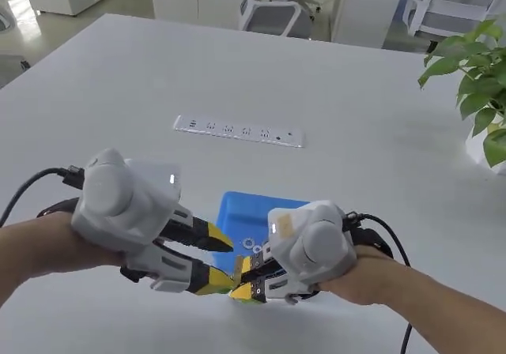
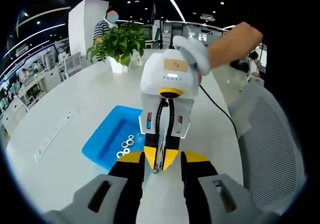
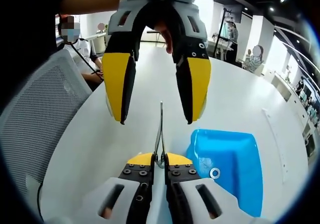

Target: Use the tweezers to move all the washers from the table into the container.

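While the right gripper (image 2: 160, 165) is clenched on the tweezers (image 3: 160, 129), the two thin metal arms of the tool stand out straight between its yellow pads. The left gripper (image 3: 156, 118) faces it, just beside the near edge of the blue container (image 3: 240, 146). Its jaws are spread apart and grasp nothing, and the tip of the tweezers points into the gap between them without touching either one. Both grippers hang low over the white table (image 1: 332, 85), at the side of the container nearest to the person. A small group of washers (image 2: 126, 145) lies inside the container, on its floor, close to the wall where the grippers are. A white power strip (image 1: 237, 130) lies on the table beyond the far side of the container. Further behind the container and to the right, a green plant (image 1: 474, 77) stands at the table's edge.
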